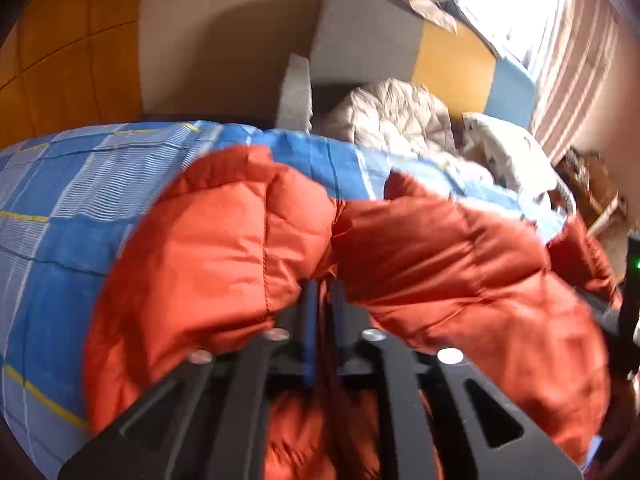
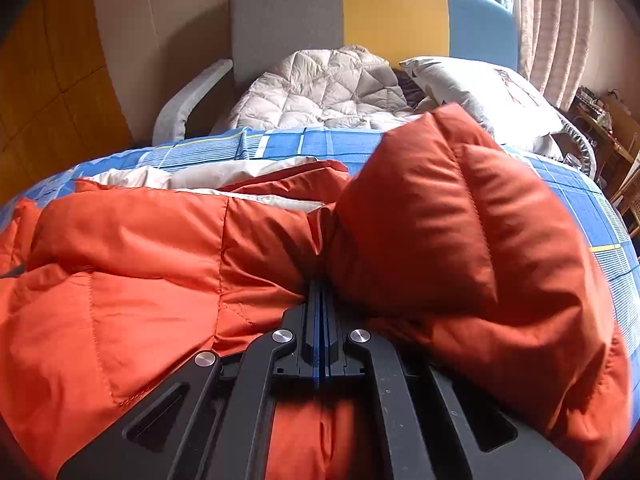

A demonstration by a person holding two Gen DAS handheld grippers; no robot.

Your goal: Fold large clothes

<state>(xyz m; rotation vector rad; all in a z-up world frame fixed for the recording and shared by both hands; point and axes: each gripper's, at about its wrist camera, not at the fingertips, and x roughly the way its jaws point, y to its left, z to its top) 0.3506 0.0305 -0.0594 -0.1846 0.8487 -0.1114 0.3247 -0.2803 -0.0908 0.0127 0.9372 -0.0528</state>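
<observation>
An orange puffer jacket [image 1: 420, 256] lies bunched on a bed with a blue checked sheet [image 1: 60, 208]. My left gripper [image 1: 323, 292] is shut on a fold of the orange fabric, which bulges on both sides of the fingers. In the right wrist view the same jacket [image 2: 132, 264] spreads left, with its pale lining [image 2: 208, 178] showing at the far edge. My right gripper [image 2: 322, 284] is shut on another fold of it, and a puffed part [image 2: 472, 216] stands up to the right. The fingertips are buried in fabric in both views.
A beige quilted garment [image 2: 320, 88] and a white pillow [image 2: 480, 92] lie at the head of the bed. Behind them is a grey, yellow and blue headboard [image 2: 392, 12]. A curtain [image 2: 560, 28] and cluttered furniture [image 2: 604, 124] are at right. A grey armrest [image 2: 188, 96] is at left.
</observation>
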